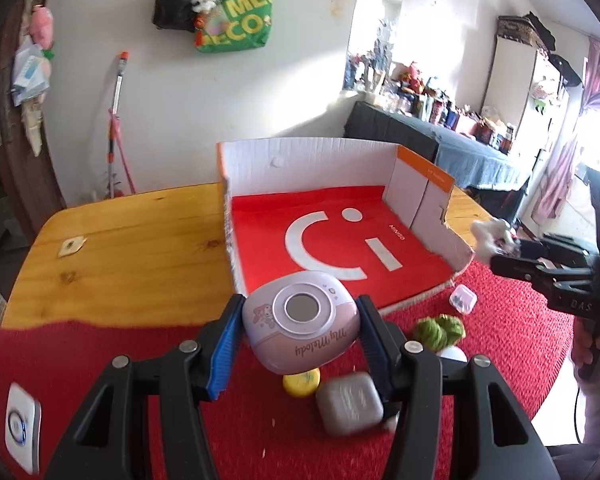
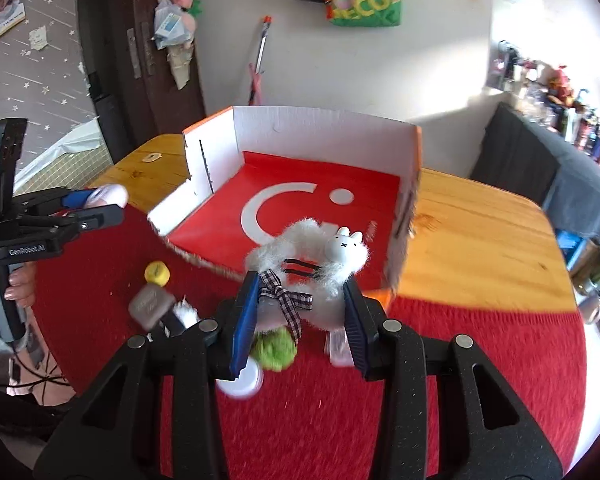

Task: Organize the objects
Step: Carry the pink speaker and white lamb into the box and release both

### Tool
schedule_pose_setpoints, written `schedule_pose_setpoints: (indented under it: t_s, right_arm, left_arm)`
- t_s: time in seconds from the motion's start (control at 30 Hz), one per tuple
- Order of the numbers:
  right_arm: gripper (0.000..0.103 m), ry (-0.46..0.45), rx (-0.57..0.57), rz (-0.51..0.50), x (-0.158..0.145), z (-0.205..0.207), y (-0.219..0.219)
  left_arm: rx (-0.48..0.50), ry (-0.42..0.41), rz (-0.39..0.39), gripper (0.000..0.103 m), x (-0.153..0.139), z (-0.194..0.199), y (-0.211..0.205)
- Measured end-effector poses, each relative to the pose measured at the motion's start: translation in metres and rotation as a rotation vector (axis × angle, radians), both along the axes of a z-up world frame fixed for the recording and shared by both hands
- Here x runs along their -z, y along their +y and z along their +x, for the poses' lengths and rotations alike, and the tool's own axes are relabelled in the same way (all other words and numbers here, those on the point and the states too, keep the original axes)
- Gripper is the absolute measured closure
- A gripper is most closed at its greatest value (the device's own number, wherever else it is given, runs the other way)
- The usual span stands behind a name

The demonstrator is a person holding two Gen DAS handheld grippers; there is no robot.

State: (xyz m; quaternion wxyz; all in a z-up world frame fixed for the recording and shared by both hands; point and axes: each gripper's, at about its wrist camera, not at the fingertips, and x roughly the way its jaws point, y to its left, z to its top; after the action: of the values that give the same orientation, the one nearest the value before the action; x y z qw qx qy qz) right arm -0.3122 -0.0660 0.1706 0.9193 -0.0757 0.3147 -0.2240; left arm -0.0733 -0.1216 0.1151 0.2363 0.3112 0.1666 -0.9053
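My left gripper (image 1: 300,320) is shut on a pink My Melody case (image 1: 300,322) and holds it above the red mat, just before the near edge of the open cardboard box (image 1: 312,164). My right gripper (image 2: 302,292) is shut on a white fluffy hair clip with a bunny and checked bow (image 2: 312,256), in front of the box (image 2: 324,128). The box has a red bag with a white smile mark on its floor (image 2: 300,208). On the mat lie a grey case (image 1: 350,404), a yellow cap (image 1: 300,384), a green pom-pom (image 1: 440,330) and a small clear box (image 1: 463,298).
The box stands on a wooden table (image 1: 132,248) partly covered by a red mat (image 1: 500,332). A white device (image 1: 22,428) lies at the mat's left edge. A white round lid (image 2: 242,380) lies under my right gripper. A dark cluttered shelf (image 1: 440,136) is behind.
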Motion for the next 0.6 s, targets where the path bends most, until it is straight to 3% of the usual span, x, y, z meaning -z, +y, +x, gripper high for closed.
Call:
schedule_pose_setpoints:
  t_s: [0.27, 0.6]
  right_arm:
    - [0.065, 0.197, -0.01, 0.059, 0.003, 0.061, -0.048]
    - [0.065, 0.38, 0.009, 0.111, 0.025, 0.094, -0.082]
  left_arm:
    - [0.051, -0.12, 0.044, 0.046, 0.016, -0.055, -0.03]
    - [0.12, -0.251, 0.083, 0.046, 0.045, -0.09, -0.049]
